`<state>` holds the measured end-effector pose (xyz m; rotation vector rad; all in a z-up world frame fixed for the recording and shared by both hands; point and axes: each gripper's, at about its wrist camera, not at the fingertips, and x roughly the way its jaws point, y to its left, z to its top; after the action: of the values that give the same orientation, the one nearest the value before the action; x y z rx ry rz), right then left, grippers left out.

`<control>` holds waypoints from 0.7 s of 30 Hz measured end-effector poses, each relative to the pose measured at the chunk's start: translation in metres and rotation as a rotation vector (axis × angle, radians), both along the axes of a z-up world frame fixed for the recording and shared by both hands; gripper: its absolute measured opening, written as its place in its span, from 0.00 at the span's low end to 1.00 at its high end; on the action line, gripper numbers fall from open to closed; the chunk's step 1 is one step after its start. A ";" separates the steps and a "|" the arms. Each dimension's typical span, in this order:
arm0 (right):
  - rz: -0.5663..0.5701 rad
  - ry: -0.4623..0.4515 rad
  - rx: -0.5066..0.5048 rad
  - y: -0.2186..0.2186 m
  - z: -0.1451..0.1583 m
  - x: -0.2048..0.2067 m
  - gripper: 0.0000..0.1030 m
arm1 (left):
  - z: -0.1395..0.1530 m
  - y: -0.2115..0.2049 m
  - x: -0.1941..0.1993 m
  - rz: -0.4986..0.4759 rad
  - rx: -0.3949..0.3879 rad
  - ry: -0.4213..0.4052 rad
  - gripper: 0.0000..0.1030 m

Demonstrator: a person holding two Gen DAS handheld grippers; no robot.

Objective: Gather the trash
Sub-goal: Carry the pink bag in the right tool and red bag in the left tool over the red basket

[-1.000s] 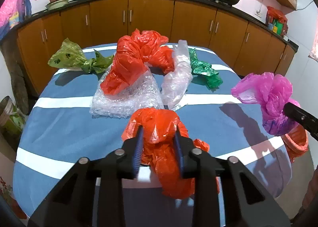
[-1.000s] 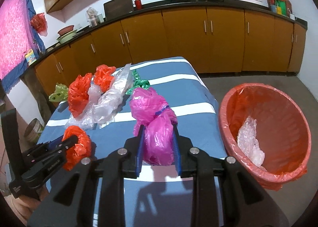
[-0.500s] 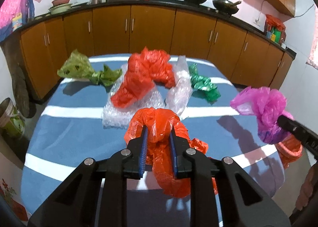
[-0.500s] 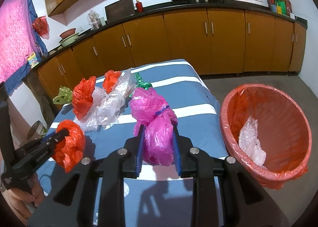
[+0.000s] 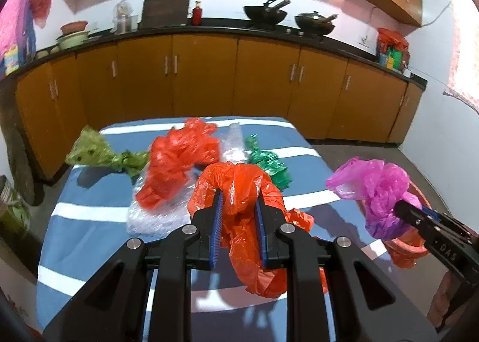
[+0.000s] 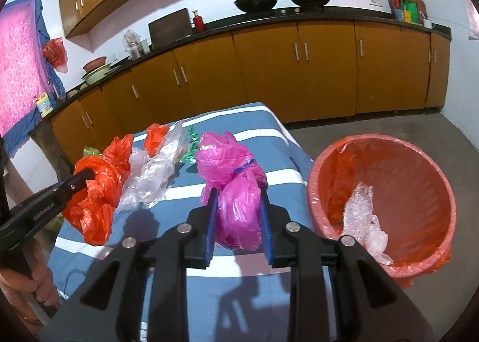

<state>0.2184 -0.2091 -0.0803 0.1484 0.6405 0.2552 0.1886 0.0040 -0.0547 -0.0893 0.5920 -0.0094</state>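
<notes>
A: Where did the trash lie in the left wrist view?

B: On the blue striped tablecloth (image 5: pixel 89 231), mid-frame. The olive green plastic bag (image 5: pixel 95 156) sat at left, the crumpled red plastic bag (image 5: pixel 176 168) right of it on the clear bubble wrap sheet (image 5: pixel 149 219), and the dark green foil wrapper (image 5: pixel 269 165) further right.

A: And the bin?

B: In the right wrist view, the round red lined waste basket (image 6: pixel 419 168) stood on the floor at right, beside the table's edge, with a clear plastic wad (image 6: pixel 359 216) inside it. Wooden kitchen cabinets (image 6: pixel 269 72) ran behind, across the upper frame.
</notes>
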 end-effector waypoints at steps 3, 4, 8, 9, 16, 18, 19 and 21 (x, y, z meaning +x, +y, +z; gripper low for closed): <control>-0.015 -0.002 0.005 -0.008 0.000 -0.001 0.25 | 0.004 -0.012 0.004 -0.023 0.009 -0.005 0.20; -0.020 -0.003 0.006 -0.009 0.000 -0.001 0.25 | 0.005 -0.016 0.006 -0.031 0.014 -0.008 0.20; -0.046 -0.003 0.012 -0.024 -0.001 -0.001 0.25 | 0.008 -0.031 0.010 -0.058 0.029 -0.015 0.20; -0.051 -0.003 0.013 -0.026 -0.001 -0.001 0.25 | 0.009 -0.036 0.011 -0.066 0.033 -0.016 0.20; -0.102 -0.004 0.024 -0.051 -0.003 -0.001 0.25 | 0.012 -0.062 0.018 -0.112 0.046 -0.019 0.20; -0.116 -0.006 0.024 -0.058 -0.004 -0.001 0.25 | 0.012 -0.068 0.020 -0.126 0.048 -0.018 0.20; -0.124 -0.006 0.025 -0.062 -0.004 -0.001 0.25 | 0.012 -0.072 0.021 -0.133 0.048 -0.017 0.20; -0.141 -0.007 0.026 -0.070 -0.004 -0.001 0.25 | 0.013 -0.079 0.023 -0.146 0.048 -0.016 0.20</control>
<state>0.2170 -0.2789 -0.0843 0.2168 0.6171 0.1285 0.2119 -0.0746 -0.0422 0.0003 0.5816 -0.1378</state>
